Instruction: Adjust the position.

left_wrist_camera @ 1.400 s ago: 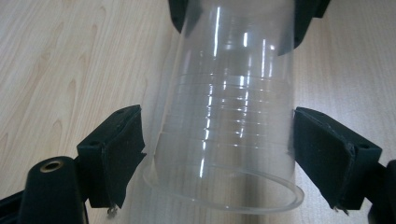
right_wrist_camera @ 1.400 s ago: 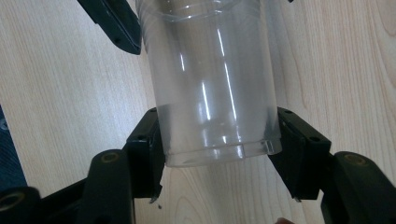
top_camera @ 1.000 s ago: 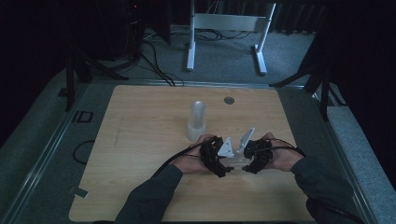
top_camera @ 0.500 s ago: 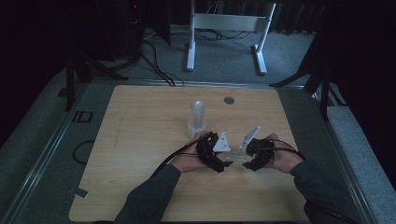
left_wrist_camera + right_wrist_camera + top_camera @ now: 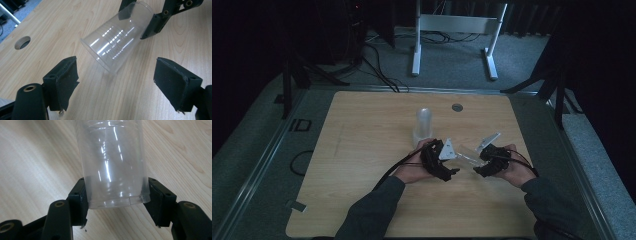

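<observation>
Compared with one second ago, the two hands have come a little closer to each other over the near middle of the table (image 5: 362,150), and the left gripper's (image 5: 115,82) jaws have just been closing a little. They stand wide, one on each side of the free rim of the clear cup (image 5: 117,37), and the pads do not touch it. In the high view the left gripper (image 5: 447,167) is just left of the cup (image 5: 468,156).

The right gripper (image 5: 116,202) holds this cup near its closed bottom, with both pads pressed on the wall. The cup lies tilted, almost on its side, just above the wood, between the two grippers; its open rim points to the left gripper. In the high view the right gripper (image 5: 484,162) is to the right of it.

Counting: two grippers, two hands. One cup is held. One stack of clear cups (image 5: 423,126) stands upright farther away, near the middle of the table; how many cups are in it I cannot tell. One round hole (image 5: 457,107) is in the far part of the table.
</observation>
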A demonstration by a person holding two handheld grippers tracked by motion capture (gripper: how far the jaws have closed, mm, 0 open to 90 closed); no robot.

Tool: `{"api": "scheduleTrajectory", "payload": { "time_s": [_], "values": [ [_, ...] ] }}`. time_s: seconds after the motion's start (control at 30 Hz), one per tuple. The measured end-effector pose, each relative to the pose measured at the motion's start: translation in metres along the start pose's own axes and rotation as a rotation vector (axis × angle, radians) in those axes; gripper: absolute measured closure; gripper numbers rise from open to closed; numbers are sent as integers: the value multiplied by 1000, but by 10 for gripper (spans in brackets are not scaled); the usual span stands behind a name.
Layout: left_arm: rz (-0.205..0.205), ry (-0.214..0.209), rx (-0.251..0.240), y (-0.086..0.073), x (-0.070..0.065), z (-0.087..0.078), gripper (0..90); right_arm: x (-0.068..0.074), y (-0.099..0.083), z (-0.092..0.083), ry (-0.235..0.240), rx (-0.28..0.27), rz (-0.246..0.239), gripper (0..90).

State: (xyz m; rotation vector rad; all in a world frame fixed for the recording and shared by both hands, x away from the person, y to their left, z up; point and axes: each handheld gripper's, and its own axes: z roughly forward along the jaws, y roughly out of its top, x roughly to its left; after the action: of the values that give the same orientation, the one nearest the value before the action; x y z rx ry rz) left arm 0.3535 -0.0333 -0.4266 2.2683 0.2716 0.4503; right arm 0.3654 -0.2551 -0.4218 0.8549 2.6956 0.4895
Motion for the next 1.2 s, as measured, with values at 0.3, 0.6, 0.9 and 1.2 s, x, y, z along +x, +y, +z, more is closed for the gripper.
{"api": "scheduleTrajectory", "payload": {
  "time_s": [0.3,0.6,0.9,1.2],
  "values": [
    [-26,12,-7,-2,4,-1,198,1,-3,11,-51,-37,97,417],
    [-85,46,-5,-4,10,0,207,-2,-10,17,-80,-88,208,417],
    [-154,69,-20,-5,14,1,213,-6,-16,19,-116,-142,332,418],
    [-201,82,-31,-9,15,5,216,0,-21,25,-210,-167,391,418]
  ]
}}
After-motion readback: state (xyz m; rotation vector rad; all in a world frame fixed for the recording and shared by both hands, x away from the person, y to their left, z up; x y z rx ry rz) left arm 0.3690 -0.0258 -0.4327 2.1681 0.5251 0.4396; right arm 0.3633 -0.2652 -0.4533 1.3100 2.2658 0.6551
